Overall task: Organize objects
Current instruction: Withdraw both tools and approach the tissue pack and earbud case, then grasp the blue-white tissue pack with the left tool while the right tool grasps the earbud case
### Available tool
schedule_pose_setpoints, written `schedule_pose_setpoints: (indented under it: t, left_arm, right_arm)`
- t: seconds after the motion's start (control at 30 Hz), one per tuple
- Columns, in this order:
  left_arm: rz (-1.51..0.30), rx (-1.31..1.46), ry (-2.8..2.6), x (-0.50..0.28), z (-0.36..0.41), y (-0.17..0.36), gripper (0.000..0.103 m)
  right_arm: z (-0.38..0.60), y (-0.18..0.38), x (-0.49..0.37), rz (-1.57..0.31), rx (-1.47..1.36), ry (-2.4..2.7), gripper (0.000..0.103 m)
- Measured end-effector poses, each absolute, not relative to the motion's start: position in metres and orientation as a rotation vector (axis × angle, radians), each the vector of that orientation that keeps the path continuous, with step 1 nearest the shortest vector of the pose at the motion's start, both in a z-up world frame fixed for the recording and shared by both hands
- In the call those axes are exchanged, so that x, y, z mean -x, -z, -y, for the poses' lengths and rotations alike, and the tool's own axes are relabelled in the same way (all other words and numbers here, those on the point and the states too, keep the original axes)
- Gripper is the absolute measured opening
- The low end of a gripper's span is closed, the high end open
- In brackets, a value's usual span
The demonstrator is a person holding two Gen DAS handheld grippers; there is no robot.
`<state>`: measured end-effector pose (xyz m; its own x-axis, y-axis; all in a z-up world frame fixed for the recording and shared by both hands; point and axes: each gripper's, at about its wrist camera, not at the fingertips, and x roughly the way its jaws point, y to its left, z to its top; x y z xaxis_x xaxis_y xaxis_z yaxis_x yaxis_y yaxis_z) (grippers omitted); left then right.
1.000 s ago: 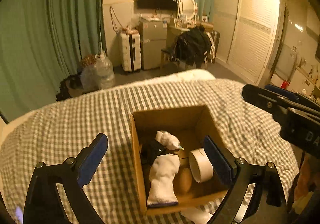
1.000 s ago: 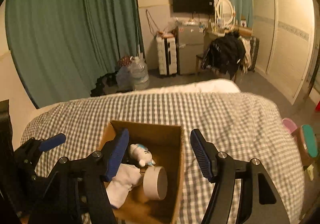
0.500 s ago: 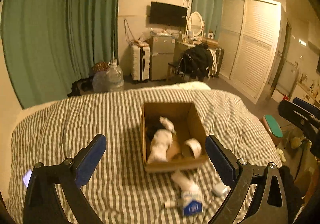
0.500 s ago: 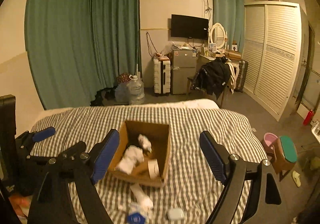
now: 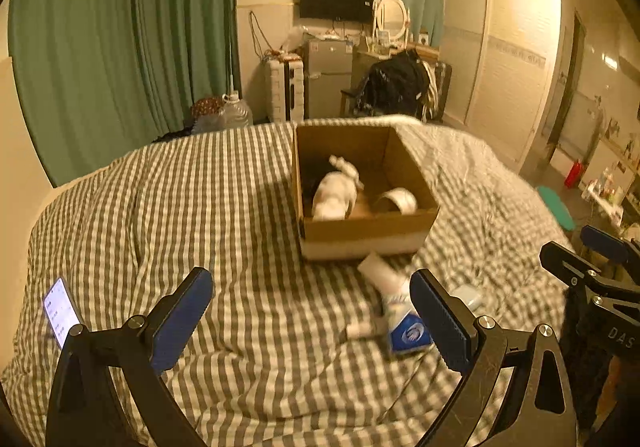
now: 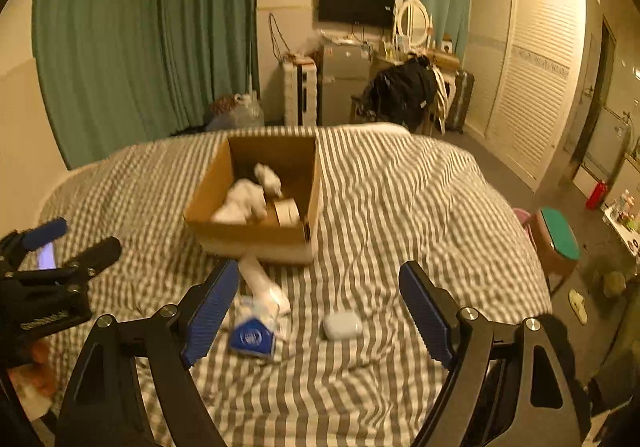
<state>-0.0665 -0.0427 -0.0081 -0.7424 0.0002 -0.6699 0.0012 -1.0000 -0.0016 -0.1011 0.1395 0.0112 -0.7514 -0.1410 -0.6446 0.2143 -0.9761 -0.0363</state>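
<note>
Your left tool (image 5: 310, 313) is hovering spread wide and gripping nothing; beside it a lit phone (image 5: 60, 312) is lying on the checked bed (image 5: 200, 207), clear only in the left view. The cardboard box (image 5: 362, 233) is holding a white sock (image 5: 334, 199), a small plush toy (image 5: 346, 168) and a tape roll (image 5: 398, 200). Just before it a white tube (image 6: 260, 279) and blue carton (image 6: 252, 339) are lying. Your right tool (image 6: 316, 313) is also gaping, empty, near a white earbud case (image 6: 342, 325), plain only in the right view.

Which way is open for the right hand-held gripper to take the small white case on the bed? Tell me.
Probably yes, straight ahead: the right hand-held gripper is open, and the small white case lies uncovered on the bedspread, apart from the blue packet.
</note>
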Motion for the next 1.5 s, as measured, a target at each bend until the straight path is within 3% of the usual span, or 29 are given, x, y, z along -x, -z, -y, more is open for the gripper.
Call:
schedule_pose_setpoints:
  t: [0.57, 0.97, 1.2, 1.4, 1.5]
  left_arm:
    - [0.064, -1.430, 2.842, 0.104, 0.034, 0.111, 0.102]
    - [-0.013, -1.650, 2.873, 0.130, -0.012, 0.135, 0.102]
    - [0.103, -1.735, 2.847, 0.145, -0.040, 0.159, 0.102]
    - [0.084, -1.793, 2.847, 0.157, -0.048, 0.170, 0.099]
    - [0.117, -1.819, 2.880, 0.157, -0.058, 0.172, 0.087]
  right_arm:
    - [-0.130, 0.095, 0.130, -0.222, -1.260, 2.688, 0.082]
    - [-0.152, 0.157, 0.187, -0.319, -1.493, 2.587, 0.082]
    - [-0.160, 0.193, 0.214, -0.296, -1.627, 2.493, 0.082]
    - [-0.163, 0.201, 0.216, -0.272, -1.625, 2.488, 0.070]
    - [-0.164, 0.203, 0.215, -0.277, -1.614, 2.506, 0.061]
